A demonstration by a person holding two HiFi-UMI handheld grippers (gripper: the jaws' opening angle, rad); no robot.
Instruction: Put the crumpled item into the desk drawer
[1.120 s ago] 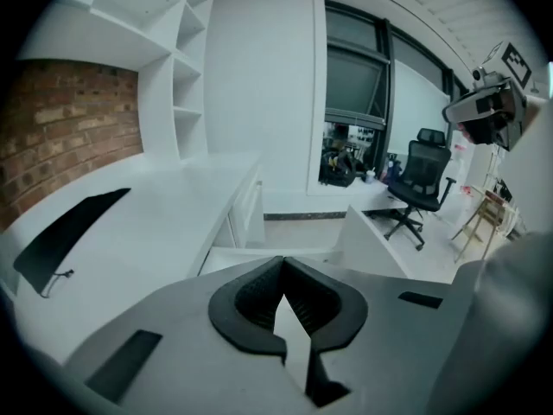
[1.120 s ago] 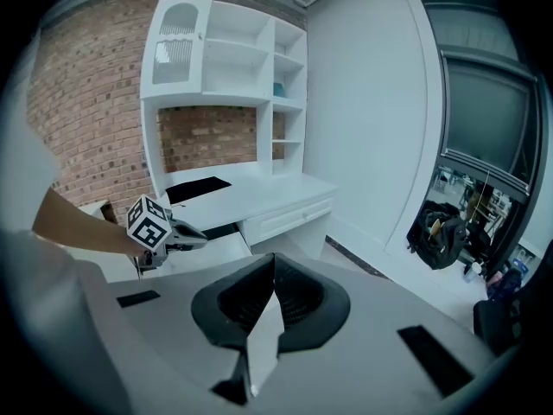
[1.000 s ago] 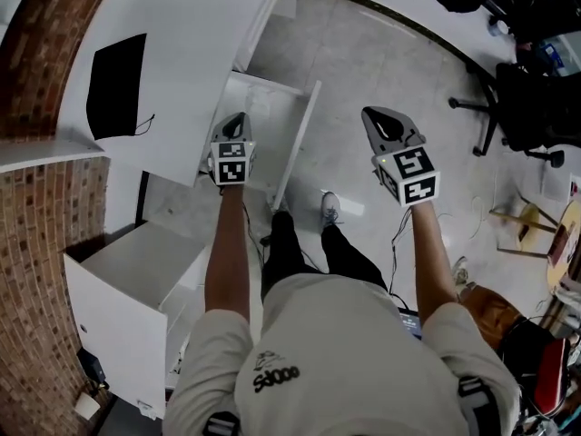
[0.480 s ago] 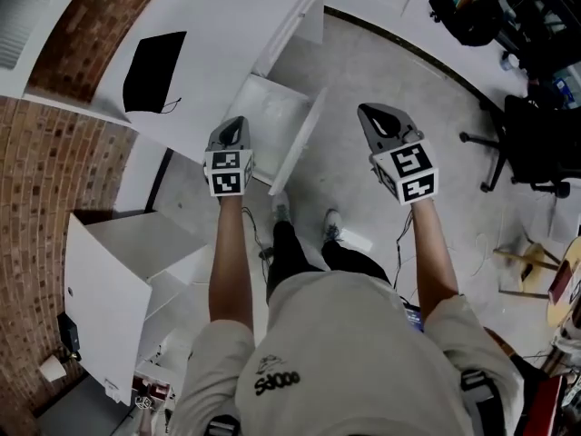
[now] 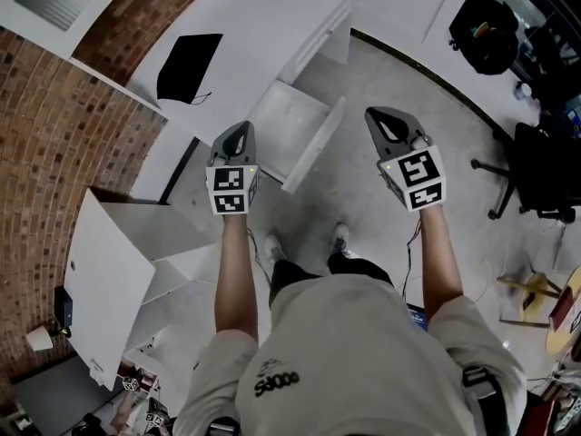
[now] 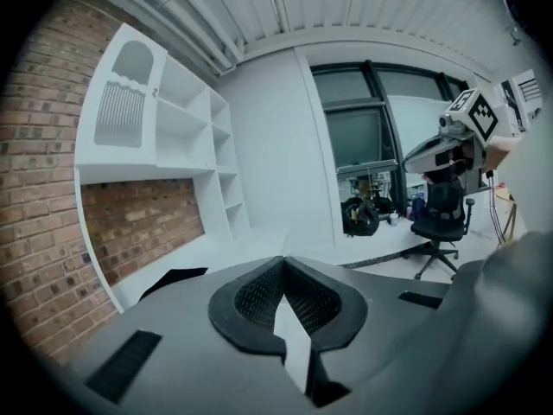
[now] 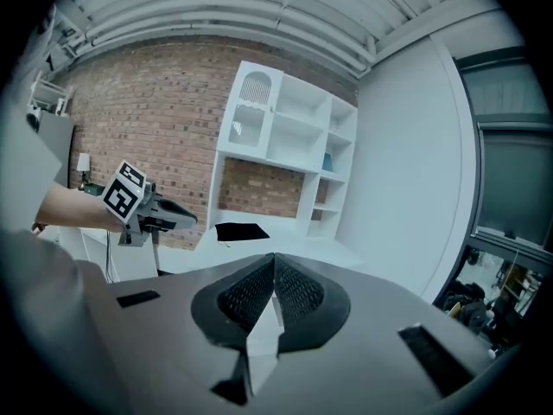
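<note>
View from above: a person stands at a white desk [image 5: 263,25] set against a brick wall, with a gripper in each hand. The left gripper [image 5: 238,133] and the right gripper [image 5: 386,121] both have their jaws pressed together, with nothing between them. A flat black item [image 5: 191,66] with a thin cord lies on the desk top near the brick-wall edge, well apart from both grippers. The desk drawer [image 5: 318,148] stands pulled open, near the left gripper

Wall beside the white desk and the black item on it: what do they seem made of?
Red-brown wall: bare brick, rough matte, mortar lines visible. Black flat item: probably soft cloth, matte, with a trailing thread; too small to be sure.
</note>
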